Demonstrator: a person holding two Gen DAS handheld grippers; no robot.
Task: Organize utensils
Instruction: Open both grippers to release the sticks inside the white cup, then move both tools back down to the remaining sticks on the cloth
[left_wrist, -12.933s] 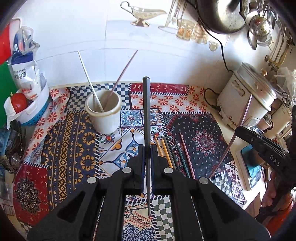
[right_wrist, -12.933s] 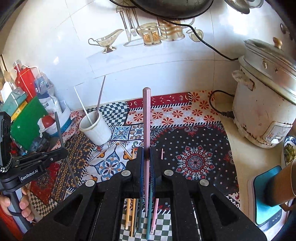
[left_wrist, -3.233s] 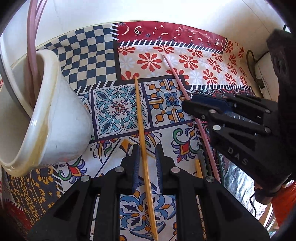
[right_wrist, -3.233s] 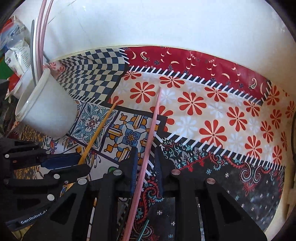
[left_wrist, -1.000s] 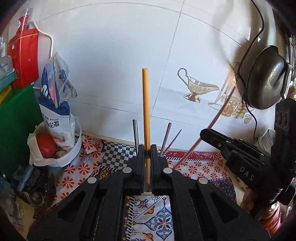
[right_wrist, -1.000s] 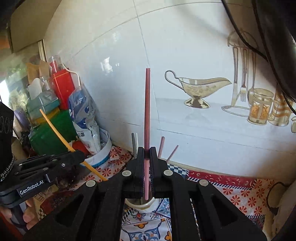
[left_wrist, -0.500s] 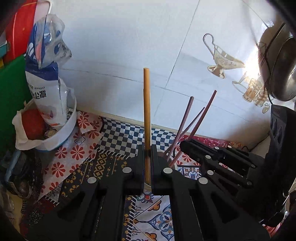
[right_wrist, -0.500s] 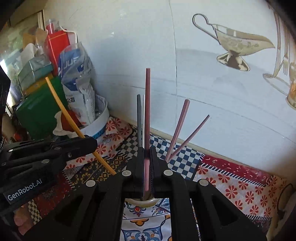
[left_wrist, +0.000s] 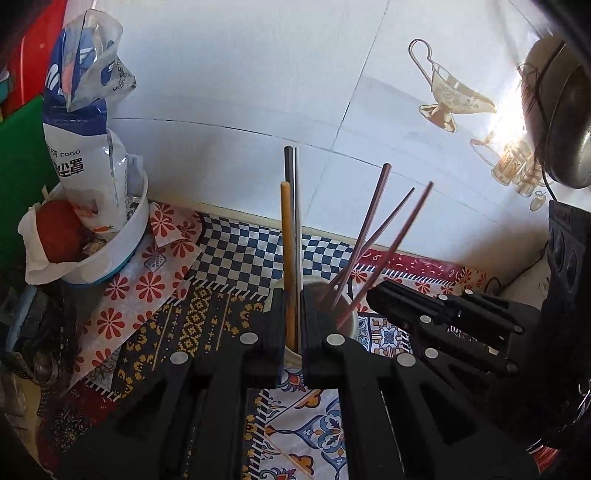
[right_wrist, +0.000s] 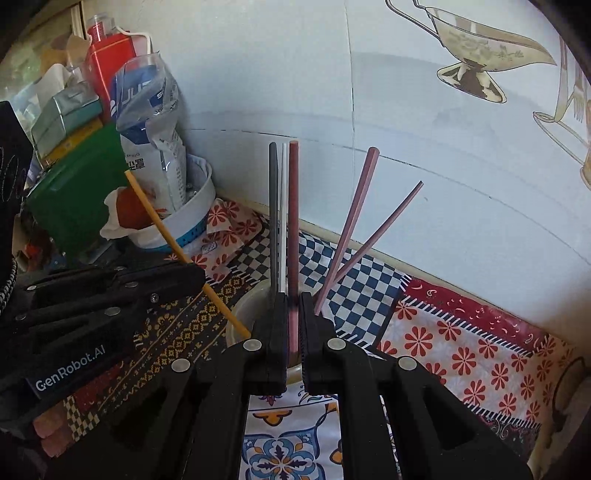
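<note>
My left hand-held gripper (left_wrist: 293, 325) squeezes the yellow chopstick (left_wrist: 286, 236), my right hand-held gripper (right_wrist: 293, 325) the pink chopstick (right_wrist: 293, 221), both upright mid-frame, so they slide into the cup (right_wrist: 240, 314).

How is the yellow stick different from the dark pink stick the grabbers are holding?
The yellow chopstick is orange-yellow; the pink chopstick is dusky pink. The left gripper pinches the yellow chopstick; the right gripper pinches the pink chopstick. Both are thin, straight and reach down into the white cup.
</note>
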